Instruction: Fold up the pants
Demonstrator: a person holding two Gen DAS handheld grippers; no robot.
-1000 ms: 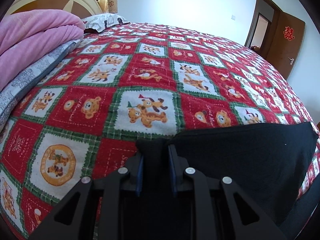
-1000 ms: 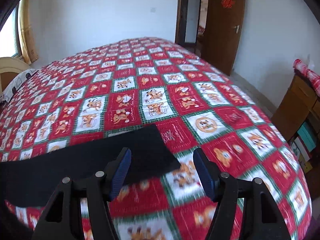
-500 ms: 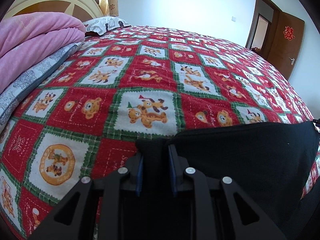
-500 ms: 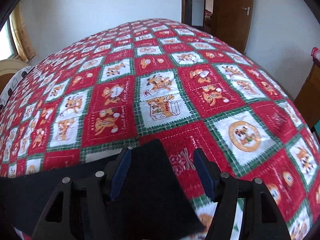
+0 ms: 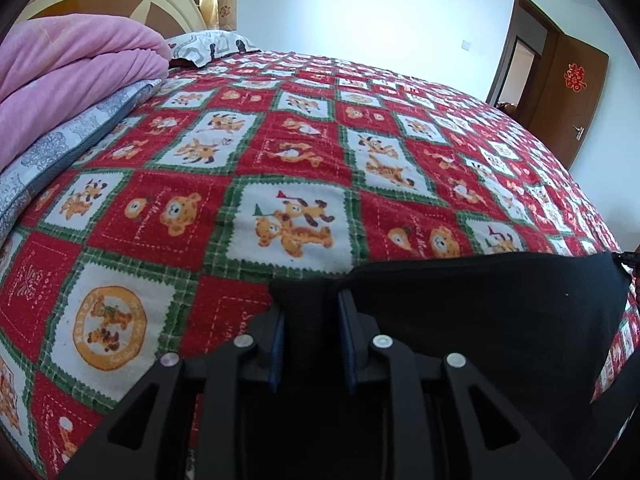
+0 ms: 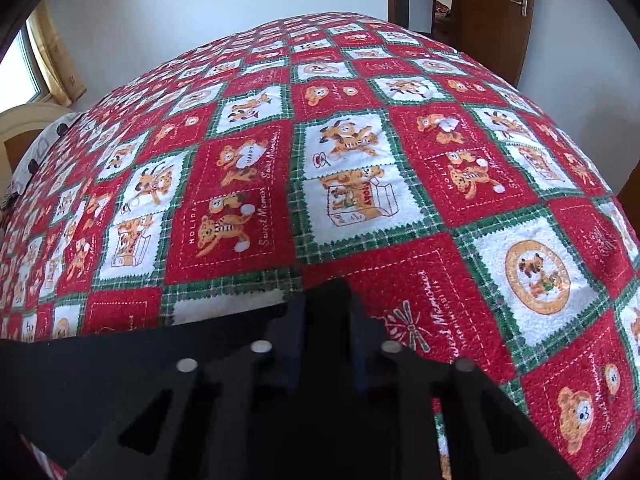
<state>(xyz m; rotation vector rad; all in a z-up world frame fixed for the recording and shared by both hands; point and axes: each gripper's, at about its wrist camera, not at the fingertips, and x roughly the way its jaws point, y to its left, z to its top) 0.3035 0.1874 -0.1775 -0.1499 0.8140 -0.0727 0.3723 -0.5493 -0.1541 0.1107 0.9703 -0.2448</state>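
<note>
The black pants (image 5: 480,312) lie across the near edge of the bed, on the red patchwork bedspread (image 5: 280,152). My left gripper (image 5: 310,316) is shut on the left end of the pants, with black cloth pinched between its blue pads. In the right wrist view the pants (image 6: 120,368) stretch to the left along the bottom. My right gripper (image 6: 326,320) is shut on the right end of the pants, low against the bedspread (image 6: 360,160), with a peak of black cloth between its fingers.
A folded pink blanket (image 5: 68,64) on a grey patterned quilt (image 5: 60,148) lies at the left by the headboard, with a pillow (image 5: 208,42) behind. A brown door (image 5: 568,92) stands open at the far right. A wooden cabinet edge (image 6: 630,188) shows at the right.
My right gripper has moved down and forward onto the right end of the pants and closed on it. My left gripper keeps its hold and has hardly moved.
</note>
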